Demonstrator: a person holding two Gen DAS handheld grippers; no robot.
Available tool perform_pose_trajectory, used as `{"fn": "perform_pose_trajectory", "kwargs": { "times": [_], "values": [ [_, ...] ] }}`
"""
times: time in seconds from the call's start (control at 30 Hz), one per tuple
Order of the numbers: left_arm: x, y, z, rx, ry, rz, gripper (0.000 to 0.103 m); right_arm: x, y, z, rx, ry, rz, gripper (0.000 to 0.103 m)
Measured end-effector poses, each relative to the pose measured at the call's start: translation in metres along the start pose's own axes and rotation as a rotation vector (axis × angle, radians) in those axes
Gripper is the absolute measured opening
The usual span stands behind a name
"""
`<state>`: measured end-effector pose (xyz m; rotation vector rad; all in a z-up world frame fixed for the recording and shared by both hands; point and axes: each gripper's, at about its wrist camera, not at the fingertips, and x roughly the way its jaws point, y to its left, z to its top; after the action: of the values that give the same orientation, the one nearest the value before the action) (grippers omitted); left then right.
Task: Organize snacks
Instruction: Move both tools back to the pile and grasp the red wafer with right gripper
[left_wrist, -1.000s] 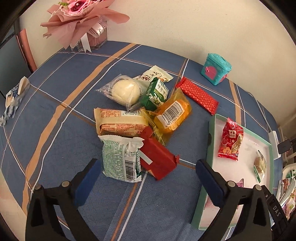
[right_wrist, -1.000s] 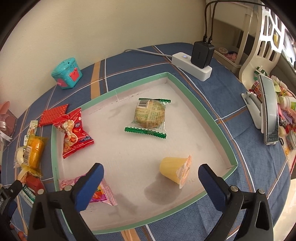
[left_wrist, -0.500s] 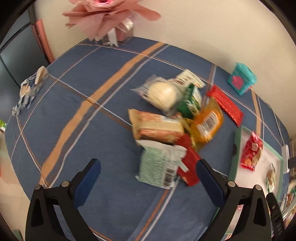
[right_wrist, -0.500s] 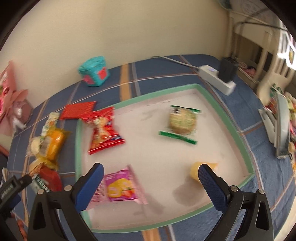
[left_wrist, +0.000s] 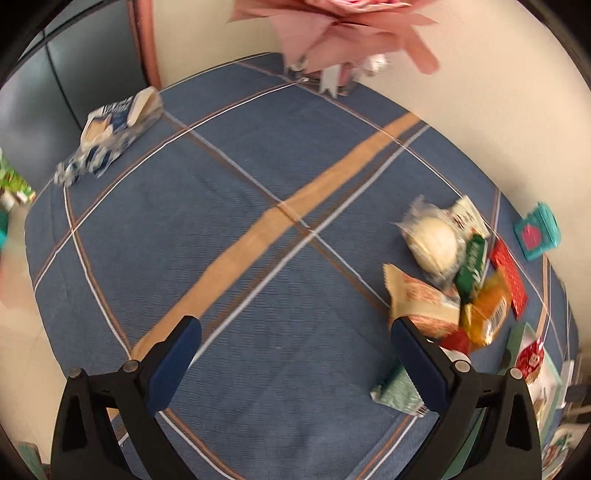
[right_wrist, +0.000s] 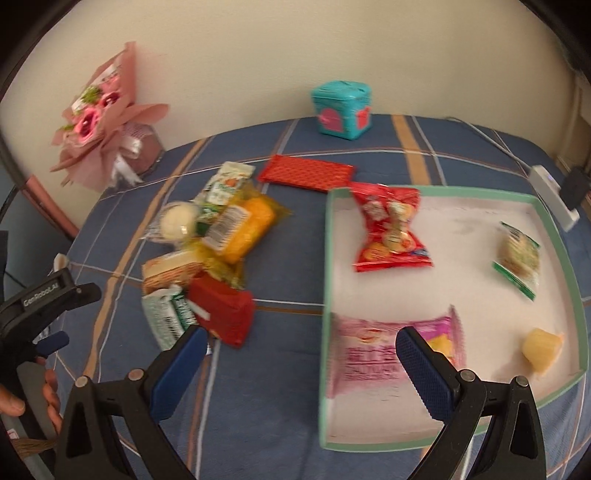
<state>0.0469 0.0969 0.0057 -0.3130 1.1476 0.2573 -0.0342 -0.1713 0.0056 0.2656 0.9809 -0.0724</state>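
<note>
Green-rimmed tray (right_wrist: 327, 258) holds four snacks.

Left black two-finger gripper with blue pads (left_wrist: 295, 356) spread wide, nothing between its fingers. Right black two-finger gripper with blue pads (right_wrist: 301, 365) gaping too, empty. At the left edge of the right view, a bare hand (right_wrist: 22, 397) grips the left handle.

Motion blurs the snack pile (left_wrist: 454, 280); my left gripper's finger (left_wrist: 424, 365) hides part of the green packet (left_wrist: 397, 391), labels unreadable.
</note>
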Motion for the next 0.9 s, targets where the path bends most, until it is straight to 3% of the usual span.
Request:
{"fn": "perform_pose_trajectory", "kwargs": {
  "times": [0.17,0.43,0.6,0.73,0.9],
  "values": [
    [0.002,0.001,0.0,-0.004,0.027,-0.068,0.102,0.009,0.024,0.002,-0.062,0.002,0.004,0.103],
    [0.009,-0.039,-0.015,0.117,0.093,-0.184,0.102,0.027,0.022,0.007,-0.058,0.021,-0.032,0.103],
    [0.015,-0.059,-0.023,0.185,0.116,-0.206,0.102,0.038,0.017,0.012,-0.045,0.037,-0.052,0.103],
    [0.03,-0.069,-0.031,0.182,0.202,-0.26,0.102,0.039,0.017,0.01,-0.068,0.039,-0.071,0.103],
    [0.053,-0.068,-0.037,0.149,0.268,-0.243,0.1,0.043,0.015,0.008,-0.072,0.049,-0.079,0.103]
  ]
}}
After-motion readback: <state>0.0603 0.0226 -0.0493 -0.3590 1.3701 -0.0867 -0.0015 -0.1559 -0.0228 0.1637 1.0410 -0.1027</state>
